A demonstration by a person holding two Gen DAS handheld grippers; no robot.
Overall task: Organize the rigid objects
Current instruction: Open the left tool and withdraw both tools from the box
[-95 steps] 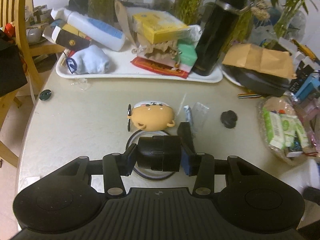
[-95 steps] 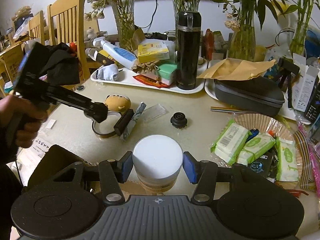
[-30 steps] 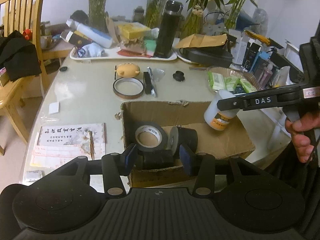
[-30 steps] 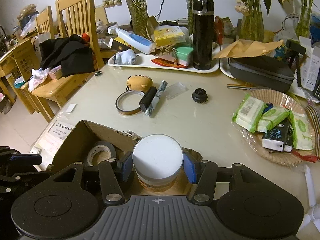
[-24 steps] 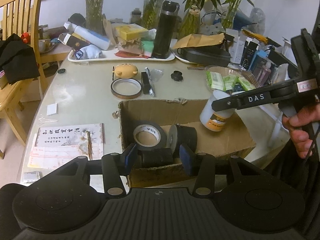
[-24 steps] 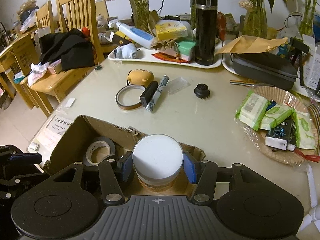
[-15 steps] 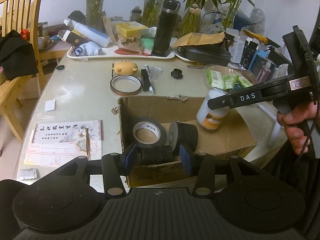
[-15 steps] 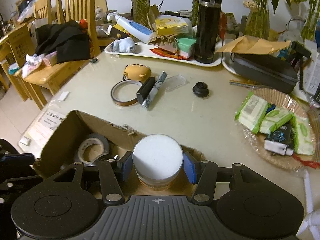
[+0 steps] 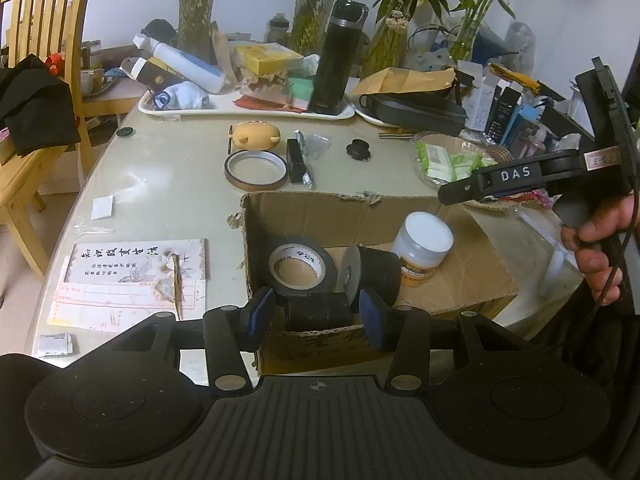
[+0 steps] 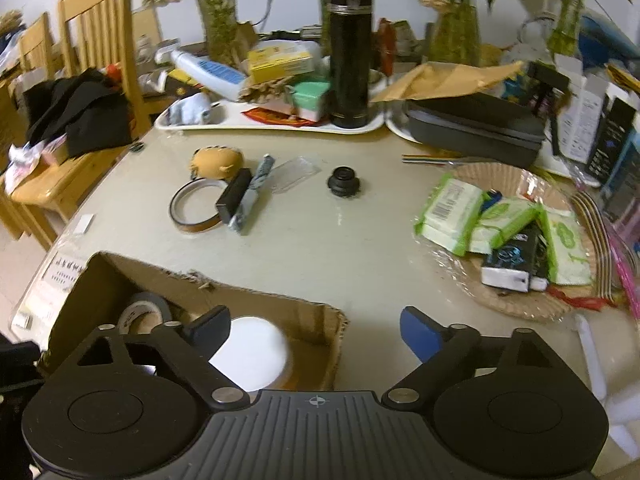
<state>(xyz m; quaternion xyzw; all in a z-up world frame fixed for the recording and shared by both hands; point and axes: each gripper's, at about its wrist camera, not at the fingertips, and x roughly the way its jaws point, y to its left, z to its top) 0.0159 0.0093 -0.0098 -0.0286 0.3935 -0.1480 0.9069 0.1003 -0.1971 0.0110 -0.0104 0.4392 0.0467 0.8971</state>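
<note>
Two grippers work over the torn brown cardboard box [image 9: 340, 216] on the table: my right gripper [image 10: 316, 330] is opening, its jaws clear of the white-lidded plastic jar [image 9: 422, 246] standing inside; I should lift straight up. My left gripper [image 9: 316, 312] clamps a black block [image 9: 316, 310].

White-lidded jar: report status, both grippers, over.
Right gripper opening, nothing between its fingers. White-lidded jar standing in cardboard box. Left gripper around black block, contact unclear. Nothing in the way.

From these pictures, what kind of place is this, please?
Probably a home dining room: a cluttered table with wooden chairs, vases of green plants, and a flask on a tray.
</note>
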